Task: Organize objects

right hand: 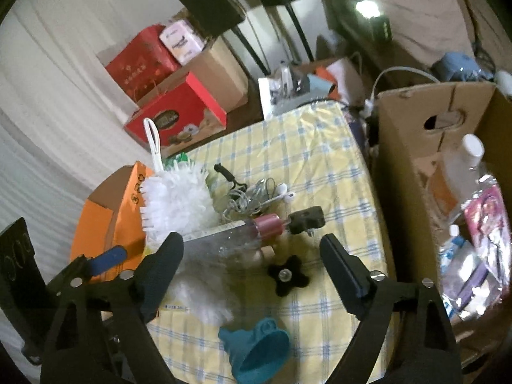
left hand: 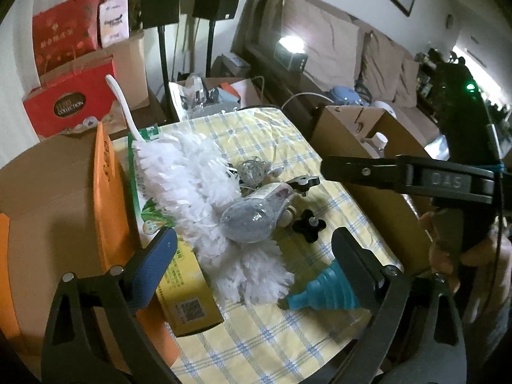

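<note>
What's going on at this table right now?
A person holds a tool in each hand over a yellow checked tablecloth cluttered with items to sort. The left tool hangs open above a white fluffy duster and a clear plastic bulb-shaped package. The right tool is open too, near a black star-shaped knob and a teal collapsible funnel. Nothing is gripped.

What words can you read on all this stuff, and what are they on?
"COLLECTION": oval label on the red box; the small word above it is blurred.
"OAS": right gripper's arm.
Yellow box, red bag, pink pack, orange box: print too small or blurred to read.
</note>
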